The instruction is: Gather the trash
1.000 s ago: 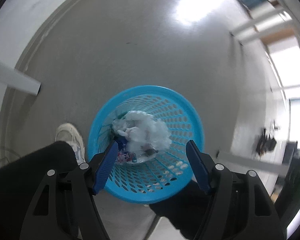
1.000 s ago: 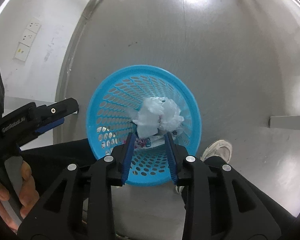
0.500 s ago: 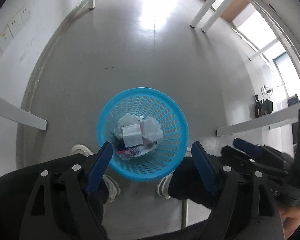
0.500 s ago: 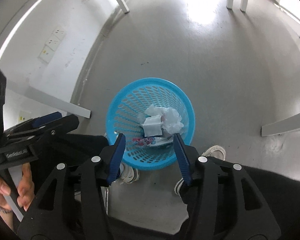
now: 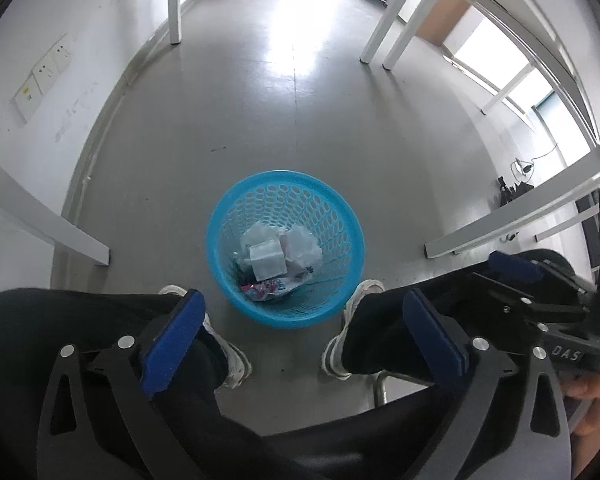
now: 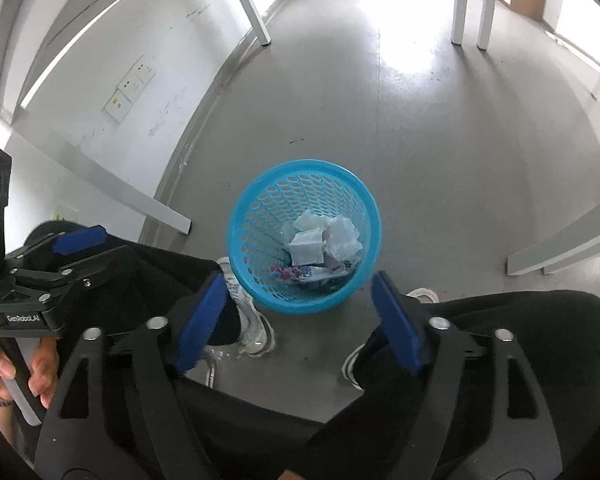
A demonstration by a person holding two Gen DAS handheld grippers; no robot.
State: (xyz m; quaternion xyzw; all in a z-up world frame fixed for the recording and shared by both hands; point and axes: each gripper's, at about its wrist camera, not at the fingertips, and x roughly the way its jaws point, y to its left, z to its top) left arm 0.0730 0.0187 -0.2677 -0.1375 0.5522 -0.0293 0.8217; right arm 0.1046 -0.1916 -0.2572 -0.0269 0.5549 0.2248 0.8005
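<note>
Bin [image 5: 286, 248]: blue mesh, on floor [image 5: 260, 120] between shoes. Contents: tissues [image 5: 300, 246], carton [image 5: 266, 260], wrappers. Left claw [image 5: 304, 332]: wide, empty. Right claw [image 6: 300, 320]: wide, empty. Loose trash on floor: none visible. Collection judged near complete.

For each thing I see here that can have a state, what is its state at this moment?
left gripper: open, holding nothing
right gripper: open, holding nothing
blue basket: upright on the floor, trash at the bottom
white box: in the basket, on top of the trash
crumpled paper: in the basket
</note>
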